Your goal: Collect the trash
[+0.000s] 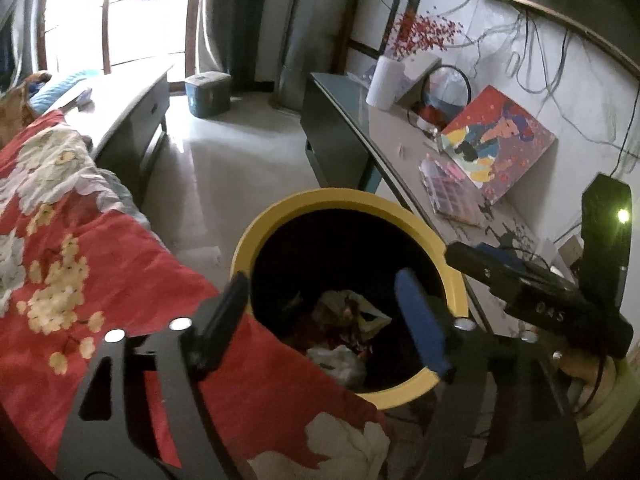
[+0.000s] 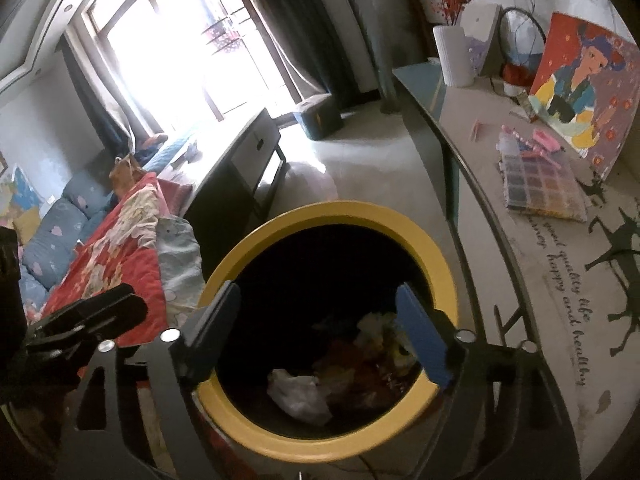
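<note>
A round bin with a yellow rim [image 1: 280,208] stands on the floor between the bed and the desk. It holds crumpled wrappers [image 1: 352,312] and a white plastic bag [image 1: 340,362]. My left gripper [image 1: 320,316] hovers open and empty over the bin's mouth. In the right wrist view the same bin [image 2: 440,256] sits below my right gripper [image 2: 320,332], which is also open and empty, with the white bag [image 2: 298,396] and wrappers [image 2: 380,344] inside. The right gripper's body [image 1: 540,300] shows at the right of the left wrist view.
A bed with a red floral quilt [image 1: 80,260] lies at the left, touching the bin. A desk [image 2: 500,264] at the right carries a painting [image 1: 500,144], a bead box [image 2: 540,188] and a white vase [image 1: 384,84]. A teal box [image 1: 208,92] stands near the window.
</note>
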Motion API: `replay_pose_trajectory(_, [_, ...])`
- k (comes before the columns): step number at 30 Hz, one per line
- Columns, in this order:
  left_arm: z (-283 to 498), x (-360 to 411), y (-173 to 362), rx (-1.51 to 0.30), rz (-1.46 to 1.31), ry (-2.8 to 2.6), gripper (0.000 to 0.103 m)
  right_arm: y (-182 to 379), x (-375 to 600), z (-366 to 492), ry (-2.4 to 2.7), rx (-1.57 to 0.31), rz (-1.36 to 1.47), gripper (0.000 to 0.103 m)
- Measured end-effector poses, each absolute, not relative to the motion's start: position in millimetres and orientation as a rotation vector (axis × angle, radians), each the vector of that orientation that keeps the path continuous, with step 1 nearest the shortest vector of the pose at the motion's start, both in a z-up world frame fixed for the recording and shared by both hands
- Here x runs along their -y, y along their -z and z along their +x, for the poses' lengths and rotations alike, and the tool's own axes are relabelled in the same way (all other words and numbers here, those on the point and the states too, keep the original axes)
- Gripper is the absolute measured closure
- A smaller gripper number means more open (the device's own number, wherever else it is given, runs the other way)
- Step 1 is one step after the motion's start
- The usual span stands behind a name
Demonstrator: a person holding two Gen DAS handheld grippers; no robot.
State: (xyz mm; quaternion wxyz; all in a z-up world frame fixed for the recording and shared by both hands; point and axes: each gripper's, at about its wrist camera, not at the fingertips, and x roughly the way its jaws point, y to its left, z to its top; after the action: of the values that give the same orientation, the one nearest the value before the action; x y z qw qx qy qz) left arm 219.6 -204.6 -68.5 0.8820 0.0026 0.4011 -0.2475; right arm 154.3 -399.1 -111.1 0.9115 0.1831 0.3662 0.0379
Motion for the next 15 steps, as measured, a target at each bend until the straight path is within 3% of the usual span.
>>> replay_pose_trajectory(4, [211, 190, 58, -0.809, -0.013, 0.483, 0.012, 100, 392, 143, -0.074, -0.727, 0.346, 0.016])
replay_pose_trajectory(15, [173, 142, 35, -0.741, -0.052, 0.379, 0.011, 67, 354, 106, -0.088, -0.631, 0.257, 0.007])
